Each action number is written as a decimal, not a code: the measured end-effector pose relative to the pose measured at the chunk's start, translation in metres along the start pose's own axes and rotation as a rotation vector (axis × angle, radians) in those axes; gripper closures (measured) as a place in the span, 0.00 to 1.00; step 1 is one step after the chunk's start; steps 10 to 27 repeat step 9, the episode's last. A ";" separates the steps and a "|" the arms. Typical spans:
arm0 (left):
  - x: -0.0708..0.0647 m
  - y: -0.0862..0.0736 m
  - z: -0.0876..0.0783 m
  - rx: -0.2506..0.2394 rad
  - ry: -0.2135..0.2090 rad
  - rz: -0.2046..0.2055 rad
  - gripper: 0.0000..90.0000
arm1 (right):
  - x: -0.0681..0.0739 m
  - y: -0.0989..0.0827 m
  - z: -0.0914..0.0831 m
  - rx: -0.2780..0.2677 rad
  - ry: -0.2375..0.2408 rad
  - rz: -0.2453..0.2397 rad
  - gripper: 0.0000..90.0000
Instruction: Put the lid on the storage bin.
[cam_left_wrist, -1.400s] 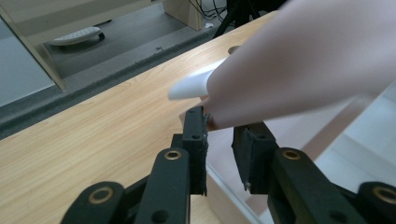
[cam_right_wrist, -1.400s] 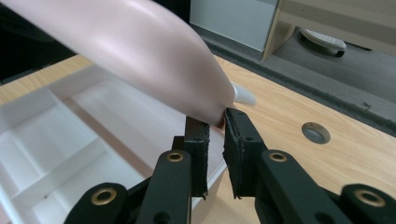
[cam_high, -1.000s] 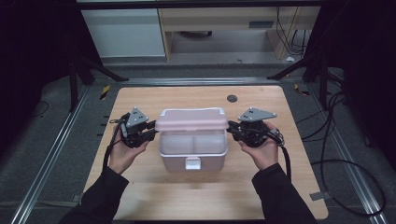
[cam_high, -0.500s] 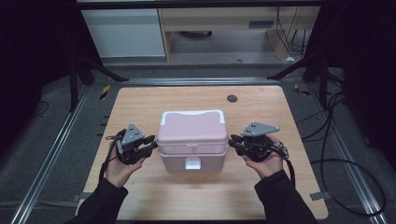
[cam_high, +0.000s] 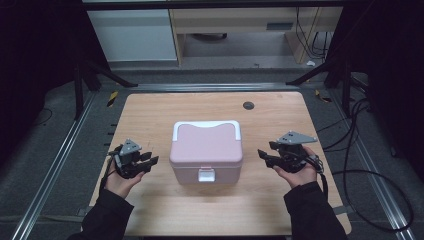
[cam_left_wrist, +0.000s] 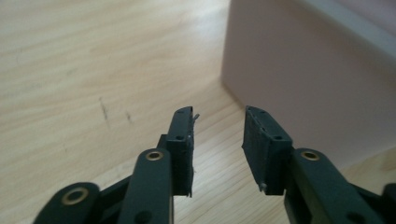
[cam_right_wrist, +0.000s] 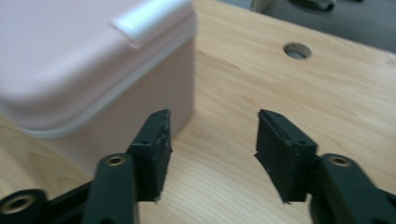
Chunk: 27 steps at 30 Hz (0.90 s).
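Pink lidded box (cam_high: 207, 152) sits mid-table (cam_high: 280, 120), left gripper (cam_high: 150, 162) and right gripper (cam_high: 264, 156) flanking it, jaws just opened, empty; rigid smooth plastic, likely light (contents unknown), best taken by white handle (cam_high: 206, 125).

Light wooden table w/ rounded corners (cam_high: 150, 115), small round dark hole (cam_high: 248, 105) near far right edge. Grey carpeted floor (cam_high: 50, 150) around, metal floor rails (cam_high: 57, 167) both sides. Beyond: white cabinet (cam_high: 132, 35), pale wooden desk (cam_high: 235, 25). Black cables (cam_high: 372, 165) at right. Dim surroundings.
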<state>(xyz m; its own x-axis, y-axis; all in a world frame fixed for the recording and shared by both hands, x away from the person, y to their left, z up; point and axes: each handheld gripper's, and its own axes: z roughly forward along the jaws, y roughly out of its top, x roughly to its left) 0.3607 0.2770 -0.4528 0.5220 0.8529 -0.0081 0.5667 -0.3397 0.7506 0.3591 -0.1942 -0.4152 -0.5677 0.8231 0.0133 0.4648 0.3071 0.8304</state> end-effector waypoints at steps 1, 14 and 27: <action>0.003 -0.003 0.003 0.018 0.014 0.005 0.69 | -0.004 -0.003 0.002 0.012 -0.010 0.012 0.48; 0.023 -0.017 0.014 0.067 0.071 -0.044 0.54 | -0.040 -0.031 0.015 0.124 -0.117 0.068 0.39; 0.023 -0.017 0.014 0.067 0.071 -0.044 0.54 | -0.040 -0.031 0.015 0.124 -0.117 0.068 0.39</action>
